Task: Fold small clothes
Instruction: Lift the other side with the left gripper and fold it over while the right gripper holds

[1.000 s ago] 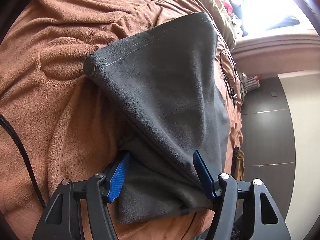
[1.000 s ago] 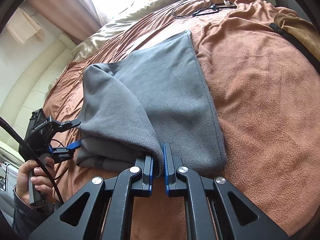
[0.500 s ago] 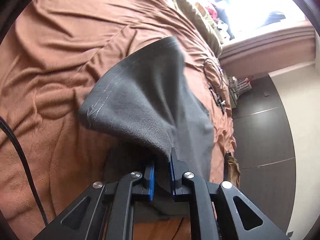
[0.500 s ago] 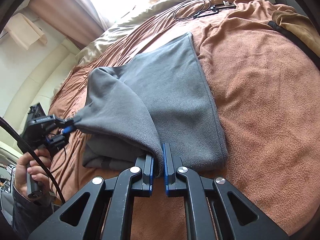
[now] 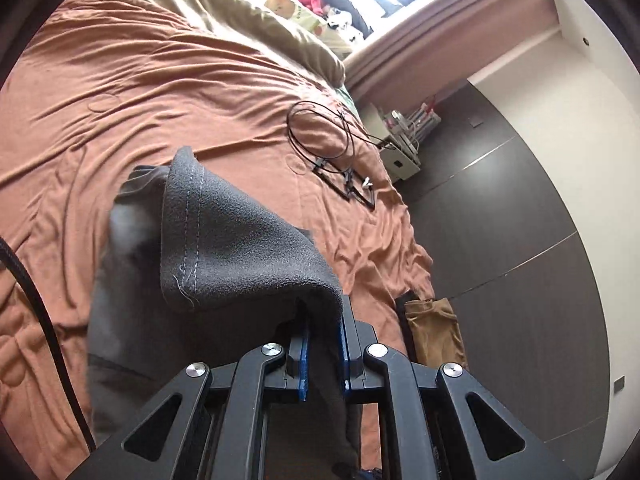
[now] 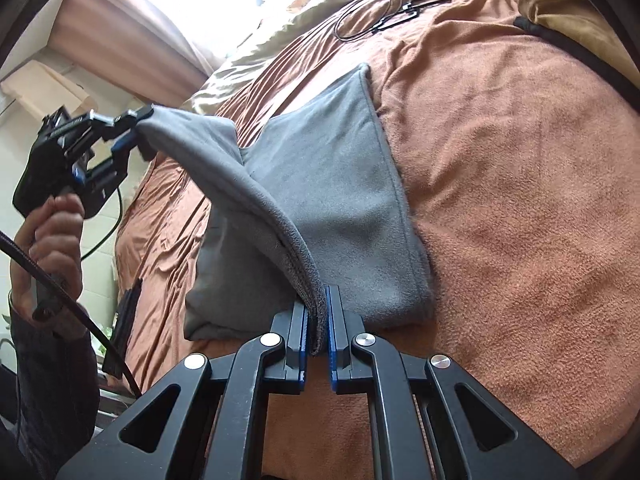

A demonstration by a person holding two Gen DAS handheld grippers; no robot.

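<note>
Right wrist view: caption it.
Both grippers pinch a grey fleece, lifting its edge above the brown blanket.

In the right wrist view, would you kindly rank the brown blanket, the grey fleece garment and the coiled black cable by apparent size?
1. Brown blanket
2. Grey fleece garment
3. Coiled black cable, though it lies farthest from the camera, which shrinks it.
</note>
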